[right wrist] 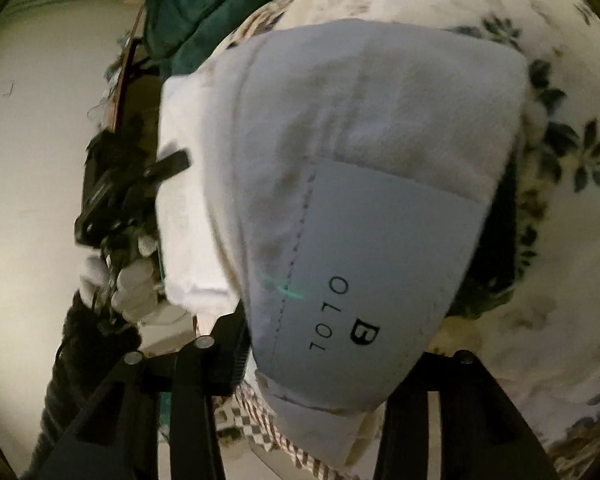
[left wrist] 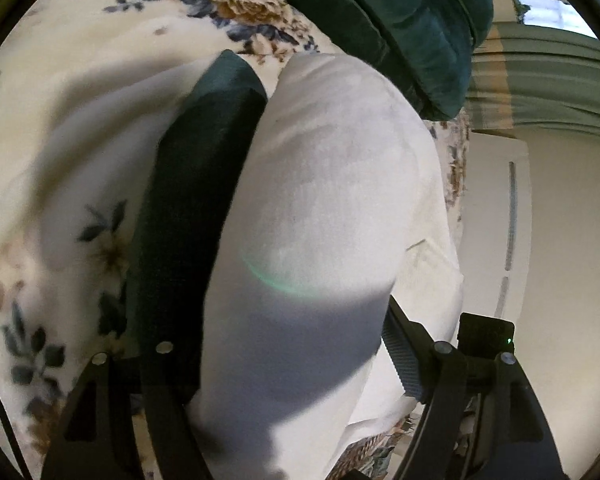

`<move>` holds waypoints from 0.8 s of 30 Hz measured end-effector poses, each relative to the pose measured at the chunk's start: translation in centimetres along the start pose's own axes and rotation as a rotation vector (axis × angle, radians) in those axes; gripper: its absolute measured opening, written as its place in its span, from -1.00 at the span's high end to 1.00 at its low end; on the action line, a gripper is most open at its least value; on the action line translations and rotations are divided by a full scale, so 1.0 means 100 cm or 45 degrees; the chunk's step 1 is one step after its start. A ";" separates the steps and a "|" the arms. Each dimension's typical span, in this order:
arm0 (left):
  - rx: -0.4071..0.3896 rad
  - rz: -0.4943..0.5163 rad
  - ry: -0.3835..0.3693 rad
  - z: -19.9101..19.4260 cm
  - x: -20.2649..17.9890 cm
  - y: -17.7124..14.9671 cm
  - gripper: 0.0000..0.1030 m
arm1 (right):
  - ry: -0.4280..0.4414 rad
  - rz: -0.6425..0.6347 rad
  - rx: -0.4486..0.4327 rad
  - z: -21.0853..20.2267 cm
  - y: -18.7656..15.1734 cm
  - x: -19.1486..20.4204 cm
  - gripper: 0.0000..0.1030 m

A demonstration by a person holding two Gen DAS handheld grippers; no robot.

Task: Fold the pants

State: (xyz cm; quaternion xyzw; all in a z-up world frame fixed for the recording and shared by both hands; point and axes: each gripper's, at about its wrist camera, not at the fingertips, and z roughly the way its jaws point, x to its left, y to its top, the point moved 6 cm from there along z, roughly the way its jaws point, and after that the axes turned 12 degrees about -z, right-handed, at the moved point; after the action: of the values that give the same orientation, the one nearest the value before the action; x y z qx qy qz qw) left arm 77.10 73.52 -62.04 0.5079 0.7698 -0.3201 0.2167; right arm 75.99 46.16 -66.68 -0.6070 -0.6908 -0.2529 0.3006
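Note:
The white pants [left wrist: 328,208] fill the middle of the left wrist view, draped thick between my left gripper's [left wrist: 260,132] fingers; the dark green left finger [left wrist: 204,168] presses against the cloth. In the right wrist view the pants [right wrist: 380,128] hang over my right gripper [right wrist: 364,240], showing a sewn label [right wrist: 372,280] printed "1010". Both grippers are shut on the pants and hold them above a floral bedspread [left wrist: 60,80]. The left gripper [right wrist: 140,184] and a white-gloved hand [right wrist: 132,284] show at the left of the right wrist view.
A dark green velvet cushion [left wrist: 400,20] lies at the back of the bed. A pale wall [left wrist: 560,240] and a green-striped curtain [left wrist: 540,80] stand beyond the bed edge. A checkered cloth [right wrist: 252,428] lies below the pants.

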 end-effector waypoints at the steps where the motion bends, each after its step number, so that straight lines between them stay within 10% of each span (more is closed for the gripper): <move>1: -0.011 -0.008 0.037 -0.003 0.000 -0.001 -0.42 | 0.003 0.020 0.000 0.000 -0.001 -0.001 -0.24; 4: -0.130 0.043 0.157 -0.023 -0.008 -0.013 -0.42 | -0.119 -0.019 -0.042 -0.013 -0.004 0.004 -0.74; 15: -0.774 0.349 0.627 -0.090 -0.085 -0.150 -0.79 | -0.752 -0.223 -0.301 -0.110 -0.034 0.058 -0.82; 24: -0.927 0.391 0.740 -0.104 -0.170 -0.294 -0.79 | -1.034 -0.497 -0.493 -0.229 -0.114 0.153 -0.85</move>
State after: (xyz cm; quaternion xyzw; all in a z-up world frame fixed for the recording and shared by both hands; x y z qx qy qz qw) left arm 56.54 61.82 -35.51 0.5749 0.7767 0.1604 0.2012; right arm 65.95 38.75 -39.66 -0.5606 -0.7933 -0.1711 -0.1646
